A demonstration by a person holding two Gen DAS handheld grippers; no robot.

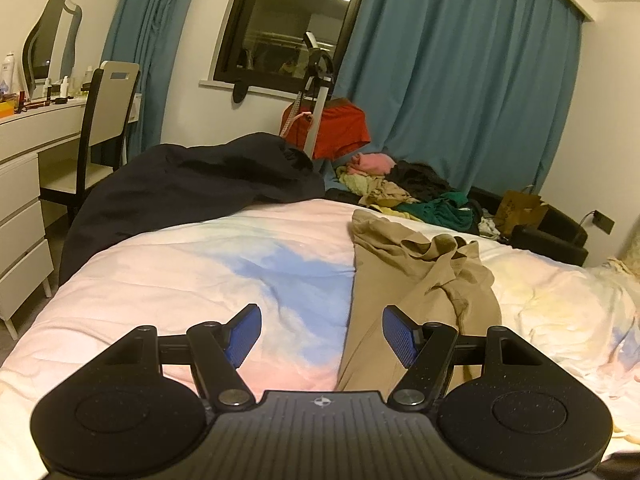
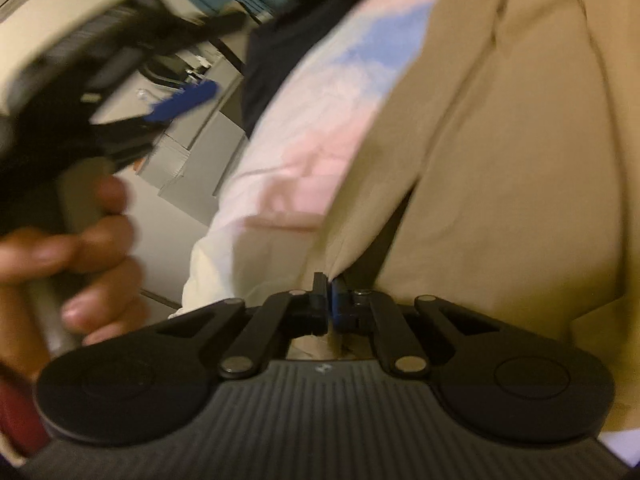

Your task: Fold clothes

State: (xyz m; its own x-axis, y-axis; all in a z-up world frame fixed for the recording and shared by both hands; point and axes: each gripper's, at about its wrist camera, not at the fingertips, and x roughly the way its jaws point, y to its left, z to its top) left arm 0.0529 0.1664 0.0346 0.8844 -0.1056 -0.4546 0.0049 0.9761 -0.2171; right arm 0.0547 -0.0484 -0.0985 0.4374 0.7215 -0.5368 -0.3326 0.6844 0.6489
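A tan garment [image 1: 420, 280] lies rumpled on the pastel quilt [image 1: 200, 272] of the bed, running from the near edge toward the far side. My left gripper [image 1: 322, 334] is open and empty, held just above the quilt at the garment's left edge. My right gripper [image 2: 329, 300] is shut on a pinched edge of the tan garment [image 2: 500, 152], which fills most of the right wrist view. The left gripper [image 2: 176, 100] shows blurred at the upper left of that view, with a hand [image 2: 80, 240] on its handle.
A dark blanket [image 1: 192, 184] lies at the bed's far left. A pile of mixed clothes [image 1: 408, 192] sits at the far end. A white dresser [image 1: 24, 200] and chair [image 1: 100, 128] stand left; blue curtains [image 1: 460, 80] hang behind.
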